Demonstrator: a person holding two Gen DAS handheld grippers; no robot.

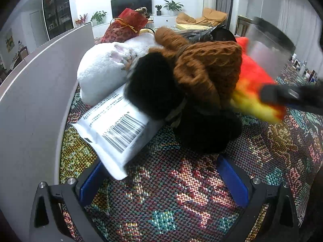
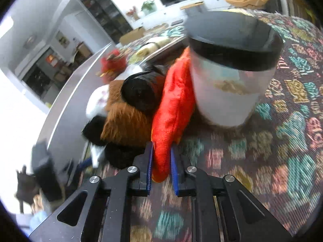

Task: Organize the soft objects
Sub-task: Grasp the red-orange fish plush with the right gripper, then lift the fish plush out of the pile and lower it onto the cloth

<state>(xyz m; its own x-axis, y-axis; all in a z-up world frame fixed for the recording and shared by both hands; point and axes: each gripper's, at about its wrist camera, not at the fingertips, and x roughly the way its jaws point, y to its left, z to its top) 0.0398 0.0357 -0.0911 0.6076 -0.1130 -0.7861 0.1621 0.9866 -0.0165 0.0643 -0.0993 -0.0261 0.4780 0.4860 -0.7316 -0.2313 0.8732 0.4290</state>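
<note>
A pile of soft things lies on the patterned cloth: a white plush [image 1: 103,74], a brown and black plush [image 1: 193,76] with a white barcode tag [image 1: 119,133], and a red and yellow plush [image 1: 254,82]. My left gripper [image 1: 163,181] is open and empty, just in front of the pile, its left finger beside the tag. My right gripper [image 2: 160,161] is shut on the lower end of the red and yellow plush [image 2: 171,104]. It also shows blurred in the left wrist view [image 1: 290,96]. The brown and black plush [image 2: 125,125] lies left of it.
A white bin with a black rim [image 2: 230,64] stands right behind the red plush, touching it. A grey upright panel [image 1: 34,92] borders the pile on the left. A red gift bag [image 1: 127,26] sits at the back. The woven cloth [image 1: 161,201] covers the surface.
</note>
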